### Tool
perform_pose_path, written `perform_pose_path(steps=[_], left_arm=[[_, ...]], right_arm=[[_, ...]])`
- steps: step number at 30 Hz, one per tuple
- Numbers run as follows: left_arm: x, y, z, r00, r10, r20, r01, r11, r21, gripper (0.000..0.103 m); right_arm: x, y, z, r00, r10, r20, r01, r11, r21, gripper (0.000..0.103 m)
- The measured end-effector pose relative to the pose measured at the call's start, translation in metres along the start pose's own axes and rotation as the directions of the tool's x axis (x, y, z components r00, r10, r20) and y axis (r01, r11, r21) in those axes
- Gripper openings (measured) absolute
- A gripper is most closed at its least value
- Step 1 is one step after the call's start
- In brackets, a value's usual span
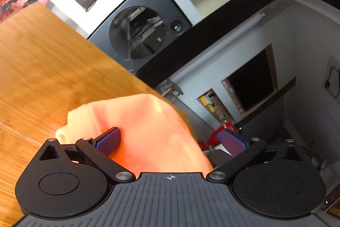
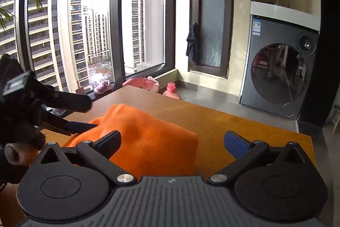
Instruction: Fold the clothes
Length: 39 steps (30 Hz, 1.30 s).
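The left wrist view alone is showing the room interior beyond the wooden table point(image 1: 42, 69). The left gripper point(image 1: 170, 142) is tilting, fingers standing wide apart, the orange garment point(image 1: 144, 131) lying bunched between them. The right wrist view alone is showing the window point(image 2: 85, 24). The right gripper point(image 2: 172, 142) is hovering level, fingers spread, garment near its left finger.

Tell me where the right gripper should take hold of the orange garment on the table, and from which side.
Grip the orange garment at its near right corner, where the folded edge drops to the wooden table. Probably come in from the right, low along the table: that edge is bare and free, and the right gripper already stands open around it, while the left gripper crowds the far left side.
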<state>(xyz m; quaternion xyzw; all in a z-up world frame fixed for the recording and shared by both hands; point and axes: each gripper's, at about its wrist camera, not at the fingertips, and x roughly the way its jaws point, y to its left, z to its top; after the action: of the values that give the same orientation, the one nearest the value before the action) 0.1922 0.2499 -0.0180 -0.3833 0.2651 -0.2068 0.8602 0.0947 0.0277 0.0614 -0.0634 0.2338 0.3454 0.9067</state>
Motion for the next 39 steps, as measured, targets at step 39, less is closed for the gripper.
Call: perform_pose_path(steps=[39], left_arm=[[-0.039, 0.027, 0.029, 0.948, 0.31, 0.07, -0.314, 0.946, 0.076, 0.103]], right_arm=[[0.136, -0.007, -0.005, 0.998, 0.06, -0.02, -0.055, 0.976, 0.212, 0.099]])
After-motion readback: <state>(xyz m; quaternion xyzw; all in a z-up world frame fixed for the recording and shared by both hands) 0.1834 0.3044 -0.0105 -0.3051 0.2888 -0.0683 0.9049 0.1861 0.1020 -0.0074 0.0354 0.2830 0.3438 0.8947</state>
